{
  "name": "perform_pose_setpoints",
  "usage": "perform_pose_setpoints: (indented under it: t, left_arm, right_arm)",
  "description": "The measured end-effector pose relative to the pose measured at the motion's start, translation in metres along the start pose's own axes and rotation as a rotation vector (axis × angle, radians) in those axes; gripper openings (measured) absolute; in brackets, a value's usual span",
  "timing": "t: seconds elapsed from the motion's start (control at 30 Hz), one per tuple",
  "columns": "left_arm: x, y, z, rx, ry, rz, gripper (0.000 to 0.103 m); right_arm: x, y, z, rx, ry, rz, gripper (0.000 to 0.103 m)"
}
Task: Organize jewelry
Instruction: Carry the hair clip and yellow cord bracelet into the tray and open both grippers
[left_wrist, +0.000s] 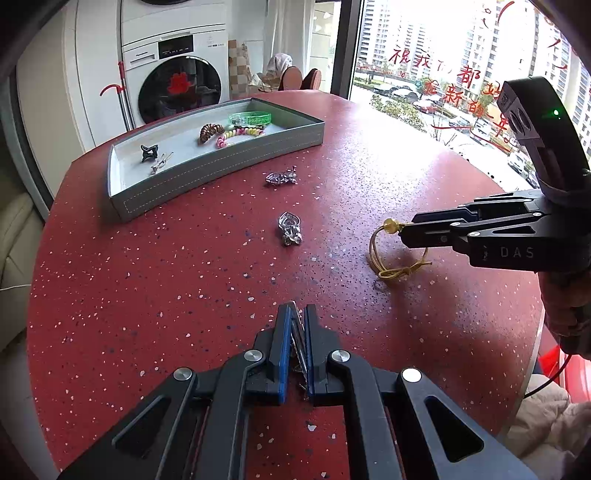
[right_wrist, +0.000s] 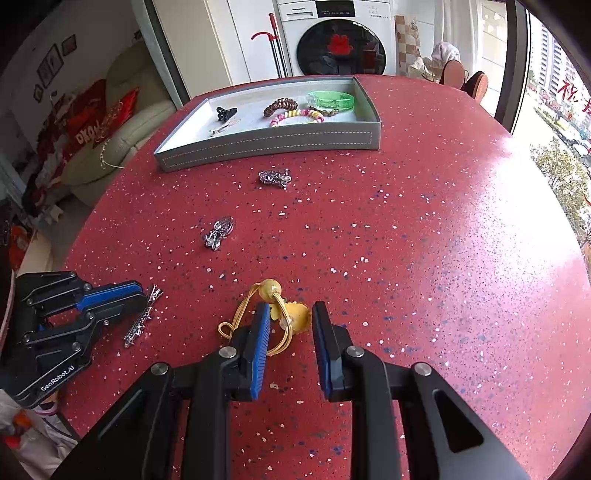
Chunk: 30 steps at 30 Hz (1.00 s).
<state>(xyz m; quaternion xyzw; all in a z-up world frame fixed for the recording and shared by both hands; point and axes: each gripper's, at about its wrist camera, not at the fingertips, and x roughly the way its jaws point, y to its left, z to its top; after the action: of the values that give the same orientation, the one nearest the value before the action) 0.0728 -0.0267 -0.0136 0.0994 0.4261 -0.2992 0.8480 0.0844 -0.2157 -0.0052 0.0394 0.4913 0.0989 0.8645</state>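
silver hair clip (left_wrist: 297, 341) pinched in the down-tilted left claw (left_wrist: 296, 314); right claw (right_wrist: 290, 317) narrowly parted around the yellow hair tie (right_wrist: 275, 314).

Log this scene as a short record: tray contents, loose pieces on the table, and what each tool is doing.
tray: green bangle, brown coil, bead bracelet, black clip, silver pin
loose on table: two silver clips
left tool: shut on silver hairpin
right tool: open, straddling yellow cord bracelet, pads not pressing
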Motion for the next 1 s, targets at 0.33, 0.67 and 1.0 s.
perform_pose_setpoints:
  t: [0.33,0.67,1.0]
  left_arm:
    - [0.000,0.015,-0.004,-0.153,0.030,0.018,0.025]
    - [0.001,0.008,-0.005,-0.178,0.014,0.172,0.103]
    - [0.018,-0.011,-0.003,-0.104,0.067,0.163,0.052]
  right_arm:
    - [0.002,-0.001,-0.004,0.015,0.001,0.014,0.025]
    - [0.002,-0.004,-0.007,0.032,-0.006,0.026,0.025]
    - [-0.001,-0.009,-0.009,0.049,-0.014,0.024,0.025]
